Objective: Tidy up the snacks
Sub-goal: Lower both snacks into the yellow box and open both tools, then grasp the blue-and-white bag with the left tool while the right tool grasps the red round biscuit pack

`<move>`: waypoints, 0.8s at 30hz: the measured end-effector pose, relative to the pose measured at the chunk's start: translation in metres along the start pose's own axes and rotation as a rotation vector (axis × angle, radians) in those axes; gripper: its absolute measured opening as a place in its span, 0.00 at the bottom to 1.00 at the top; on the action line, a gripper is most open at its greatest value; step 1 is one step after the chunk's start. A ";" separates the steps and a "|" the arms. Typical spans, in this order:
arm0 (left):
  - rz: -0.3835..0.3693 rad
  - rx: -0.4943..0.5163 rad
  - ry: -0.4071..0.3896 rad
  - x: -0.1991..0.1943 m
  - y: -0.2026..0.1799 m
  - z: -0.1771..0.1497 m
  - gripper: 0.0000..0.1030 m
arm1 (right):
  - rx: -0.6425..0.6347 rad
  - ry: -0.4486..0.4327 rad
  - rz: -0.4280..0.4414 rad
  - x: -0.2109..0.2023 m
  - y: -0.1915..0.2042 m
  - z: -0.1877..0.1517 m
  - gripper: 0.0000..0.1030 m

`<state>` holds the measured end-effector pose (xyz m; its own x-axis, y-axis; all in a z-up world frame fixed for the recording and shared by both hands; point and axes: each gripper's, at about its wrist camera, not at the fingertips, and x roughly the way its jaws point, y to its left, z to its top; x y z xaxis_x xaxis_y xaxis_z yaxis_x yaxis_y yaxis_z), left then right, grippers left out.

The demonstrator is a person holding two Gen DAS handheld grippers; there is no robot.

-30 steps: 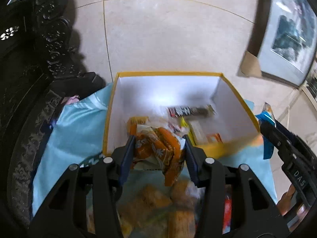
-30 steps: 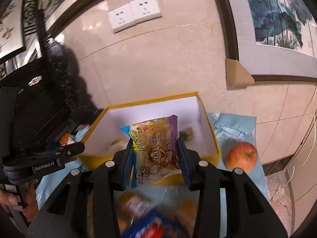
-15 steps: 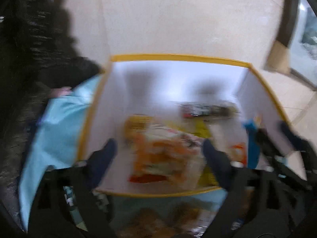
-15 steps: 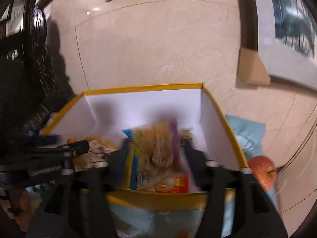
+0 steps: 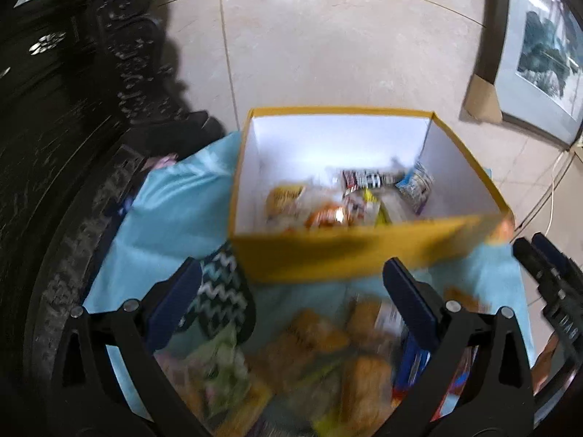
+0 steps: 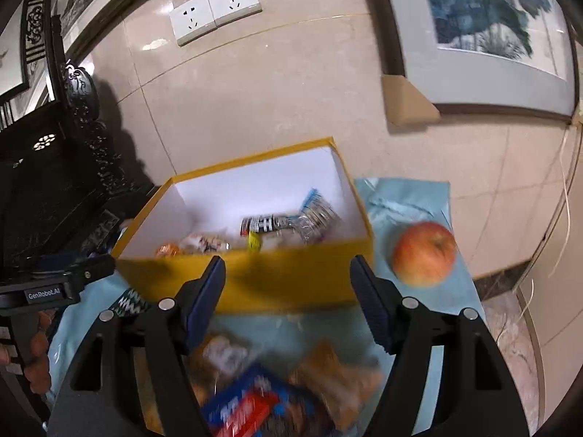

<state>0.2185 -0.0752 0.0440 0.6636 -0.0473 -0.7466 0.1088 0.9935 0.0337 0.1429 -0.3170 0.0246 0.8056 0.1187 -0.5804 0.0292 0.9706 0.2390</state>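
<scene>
Both drops look done; I judge I am between cycles, turning to the next pick.

Nearest: the loose snack pile [image 5: 320,357] on the blue cloth [image 5: 175,211], badly blurred in both wrist views. My left gripper [image 5: 291,291] hangs over it, jaws spread wide, nothing between them. They have just been opening, and the orange packet [image 5: 324,215] they carried a second ago now lies in the box. My right gripper [image 6: 288,291] is likewise parted and empty, jaws also just opened further; its purple-edged bag [image 6: 313,215] rests inside against the right wall. Under it in the pile sits a blue-and-red pack [image 6: 247,408]. A zigzag-patterned pouch [image 5: 218,291] lies just beside the left finger.

Middle: the yellow box [image 6: 284,276], open-topped, white inside, several packets already on its floor.

Far: an apple [image 6: 422,253] on the cloth right of the box, apart from it; tiled wall behind.

Next move, as I judge it: lower each gripper onto one packet from the pile, close on a flat face, not a crinkled edge, then lift clear of the near wall. Blur makes single items hard to tell apart; I should steady first.
</scene>
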 end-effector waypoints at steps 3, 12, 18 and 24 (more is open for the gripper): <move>0.028 0.011 0.005 -0.017 0.009 -0.029 0.98 | 0.024 0.022 0.020 -0.019 -0.005 -0.017 0.70; 0.042 0.020 0.056 -0.037 0.031 -0.093 0.98 | 0.036 0.075 0.063 -0.056 -0.008 -0.066 0.71; 0.020 0.051 0.095 -0.038 0.027 -0.129 0.98 | 0.015 0.146 0.075 -0.059 -0.007 -0.098 0.71; -0.010 0.073 0.163 -0.024 0.016 -0.160 0.98 | 0.041 0.180 0.077 -0.063 -0.012 -0.116 0.71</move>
<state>0.0855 -0.0413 -0.0437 0.5339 -0.0336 -0.8449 0.1724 0.9825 0.0699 0.0228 -0.3121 -0.0324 0.6874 0.2312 -0.6884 -0.0011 0.9483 0.3174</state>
